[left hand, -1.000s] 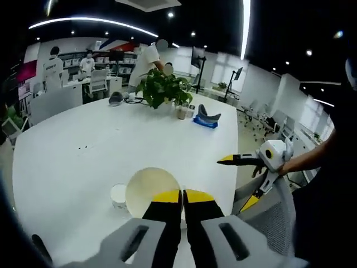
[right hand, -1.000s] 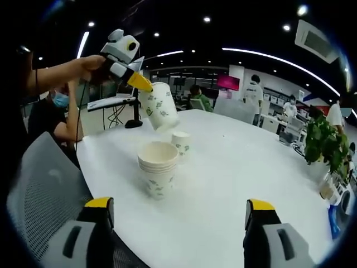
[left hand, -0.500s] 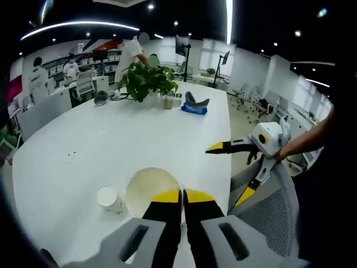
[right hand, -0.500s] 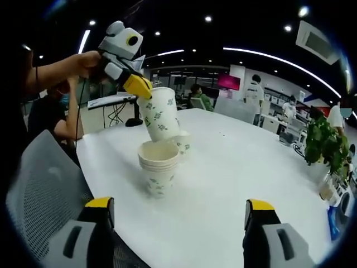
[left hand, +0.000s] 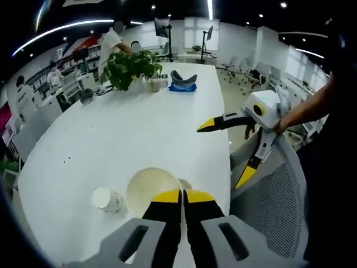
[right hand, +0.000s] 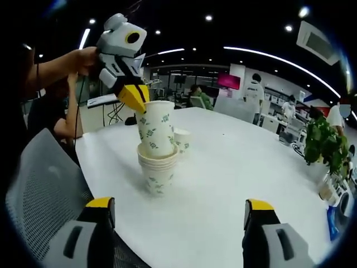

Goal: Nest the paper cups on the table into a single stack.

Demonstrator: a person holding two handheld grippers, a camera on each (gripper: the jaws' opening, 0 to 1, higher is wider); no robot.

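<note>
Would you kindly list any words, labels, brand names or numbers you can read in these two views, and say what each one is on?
None can be read.
Paper cups: a green leaf-like print, no lettering visible.
Pink wall panel at the back: too small and blurred to read.

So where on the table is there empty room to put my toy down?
The white table is bare between the cup stack and the potted plant. It is crowded near the chair-side corner, where the left gripper lowers a cup into the stack beside a lone cup.
</note>
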